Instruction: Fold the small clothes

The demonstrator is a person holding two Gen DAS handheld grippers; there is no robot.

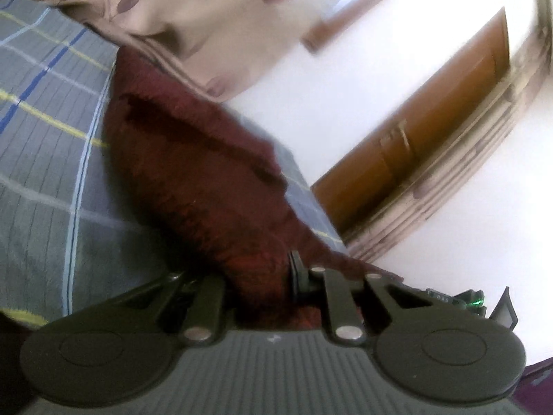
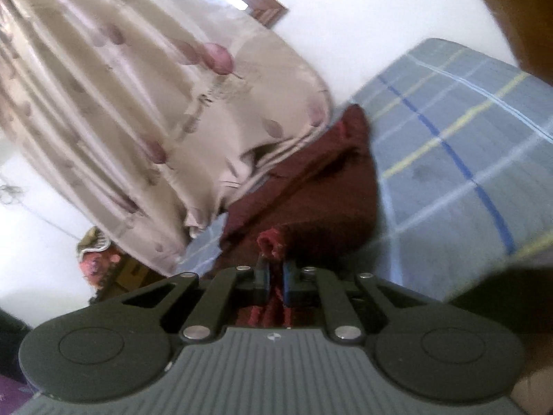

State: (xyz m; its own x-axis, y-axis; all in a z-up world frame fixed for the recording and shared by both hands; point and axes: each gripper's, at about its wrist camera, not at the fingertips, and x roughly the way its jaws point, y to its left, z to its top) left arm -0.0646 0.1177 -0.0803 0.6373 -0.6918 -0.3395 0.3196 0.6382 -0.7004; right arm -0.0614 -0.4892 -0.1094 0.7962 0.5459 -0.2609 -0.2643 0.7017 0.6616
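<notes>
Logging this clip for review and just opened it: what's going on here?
A person is folding a dark red fleecy garment on a bed with a grey plaid sheet. The right hand-held gripper is shut on a bunched edge of the garment. The left hand-held gripper has the cloth running between its fingers, but one finger is hidden, so its grip is unclear. A beige leaf-print curtain hangs behind the bed.

Right tongs (image 2: 275,278) nearly closed, pinching – left tongs (image 1: 257,276) spread wide, tilted.
</notes>
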